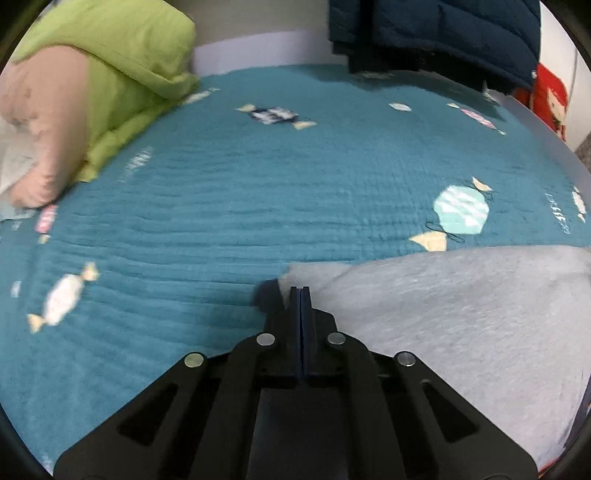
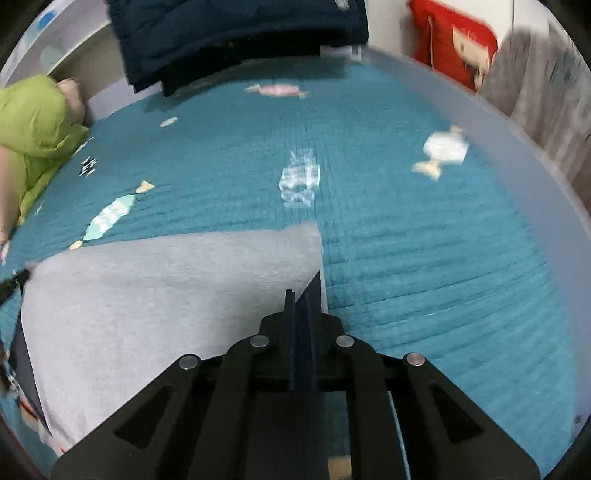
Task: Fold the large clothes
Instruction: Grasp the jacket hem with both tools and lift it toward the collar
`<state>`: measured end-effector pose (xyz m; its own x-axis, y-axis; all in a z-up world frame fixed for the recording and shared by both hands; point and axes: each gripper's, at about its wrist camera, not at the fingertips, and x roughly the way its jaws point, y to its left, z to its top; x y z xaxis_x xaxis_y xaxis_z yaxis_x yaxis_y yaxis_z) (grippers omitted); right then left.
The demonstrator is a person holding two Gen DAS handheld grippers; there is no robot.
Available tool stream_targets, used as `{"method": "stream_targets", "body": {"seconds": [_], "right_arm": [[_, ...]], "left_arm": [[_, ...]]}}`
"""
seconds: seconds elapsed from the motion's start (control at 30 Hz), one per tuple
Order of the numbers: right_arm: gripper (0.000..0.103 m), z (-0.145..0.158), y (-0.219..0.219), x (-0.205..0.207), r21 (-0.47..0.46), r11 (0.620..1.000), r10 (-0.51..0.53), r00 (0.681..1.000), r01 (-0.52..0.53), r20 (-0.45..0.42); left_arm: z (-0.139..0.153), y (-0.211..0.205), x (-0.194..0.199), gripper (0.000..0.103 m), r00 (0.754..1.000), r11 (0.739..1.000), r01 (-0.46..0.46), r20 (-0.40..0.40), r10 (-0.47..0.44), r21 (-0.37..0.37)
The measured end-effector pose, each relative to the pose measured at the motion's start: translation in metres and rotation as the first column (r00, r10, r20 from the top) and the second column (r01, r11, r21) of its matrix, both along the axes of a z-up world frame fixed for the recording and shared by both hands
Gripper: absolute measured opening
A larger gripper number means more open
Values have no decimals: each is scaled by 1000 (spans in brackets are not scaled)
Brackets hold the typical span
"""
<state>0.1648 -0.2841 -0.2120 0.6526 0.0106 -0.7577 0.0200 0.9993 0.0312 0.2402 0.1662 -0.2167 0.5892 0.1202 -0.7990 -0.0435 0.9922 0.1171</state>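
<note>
Both my grippers are down on the bed, each at a corner of the grey garment [image 1: 443,332].

Left gripper [image 1: 300,291]: fingers together, nipped on the garment's near-left corner. Cloth edge sits right at the tips; a dark fold of fabric shows just left of them. Garment spreads off to the right in this view, lying on the teal bedspread [image 1: 221,203].

Right gripper [image 2: 300,295]: fingers nearly together, clamped on the garment's right-hand edge; a dark inner layer of the cloth shows between and just beside the tips. Garment runs off to the left from here, top edge slanting, upper corner pointing away from me. A darker lining or second layer peeks out along its far-left edge.

Bedspread is quilted, printed with candy shapes. Green pillow [image 1: 122,66] and a pink one [image 1: 44,133] sit at the far left of the bed. Dark navy jacket [image 2: 236,33] hangs over the far end. Red cushion [image 2: 454,40] beyond the right rim of the bed.

Both views are motion-blurred.
</note>
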Motion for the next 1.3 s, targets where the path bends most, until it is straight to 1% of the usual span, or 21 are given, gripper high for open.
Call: {"method": "stream_targets", "body": {"seconds": [0.07,0.13,0.2,0.3,0.37,0.43,0.5,0.57,0.6,0.63,0.67,0.7,0.8,0.83,0.87,0.97,1.0,1.03,1.1,1.2,1.3], "right_arm": [[9,13,11,-14,21,999,28,999,-28,35],[9,24,28,-18,104,992,64,997,-69,51],[11,28,55,-21,197,972,122,991,-131,59],[17,22,98,-24,187,964,179,982,-187,57],[18,10,129,-28,168,954,247,969,-248,25],[20,-4,139,-36,177,943,290,957,-283,-11],[23,-25,132,-43,136,959,261,961,-248,-92],[23,-44,107,-52,110,975,208,967,-193,-149],[22,-47,94,-59,145,973,202,968,-181,-148],[19,-48,73,-69,215,963,196,971,-164,-136],[19,-46,57,-79,274,949,194,973,-153,-128],[20,-45,43,-86,263,959,152,977,-109,-150],[21,-41,26,-105,205,975,116,979,-81,-166],[24,-37,26,-110,110,993,68,980,-48,-187],[24,-32,28,-114,77,996,57,980,-43,-190],[30,-14,34,-119,164,986,64,985,-37,-161],[33,-5,41,-119,207,977,83,987,-53,-139],[39,0,49,-119,225,972,104,987,-74,-124],[43,7,72,-120,248,960,160,982,-132,-96],[43,6,101,-116,299,934,237,966,-198,-102],[43,-6,125,-112,293,924,294,947,-246,-133]], "left_arm": [[14,7,-8,4,998,998,-56,12,55,25],[28,10,-23,4,997,995,-73,28,75,-61],[35,-5,-37,4,999,989,-44,21,47,-143],[36,-58,-63,5,998,990,53,27,-50,-128],[28,-88,-79,6,996,989,92,12,-91,-113],[11,-110,-91,6,991,988,130,-31,-133,-81],[-10,-107,-96,6,989,993,107,-95,-112,-55],[-24,-87,-104,5,987,991,85,-124,-97,-101],[-24,-75,-112,5,990,993,71,-116,-82,-98],[-24,-67,-117,5,990,996,52,-124,-60,-68],[-23,-56,-127,5,990,996,51,-127,-60,-74],[-22,-49,-132,5,990,995,48,-131,-59,-87],[-20,-29,-152,5,987,999,11,-161,-18,-50],[-17,-27,-156,5,987,999,9,-161,-17,-48],[-12,-26,-163,6,985,999,0,-172,-7,-41],[3,-32,-174,7,981,994,11,-190,-31,-105],[8,-38,-176,7,981,991,27,-186,-52,-133],[12,-46,-178,7,979,986,48,-186,-77,-158],[17,-67,-179,7,973,977,90,-193,-128,-196],[15,-98,-179,8,956,960,160,-205,-208,-230],[1,-123,-177,8,936,955,190,-253,-246,-227]]}}
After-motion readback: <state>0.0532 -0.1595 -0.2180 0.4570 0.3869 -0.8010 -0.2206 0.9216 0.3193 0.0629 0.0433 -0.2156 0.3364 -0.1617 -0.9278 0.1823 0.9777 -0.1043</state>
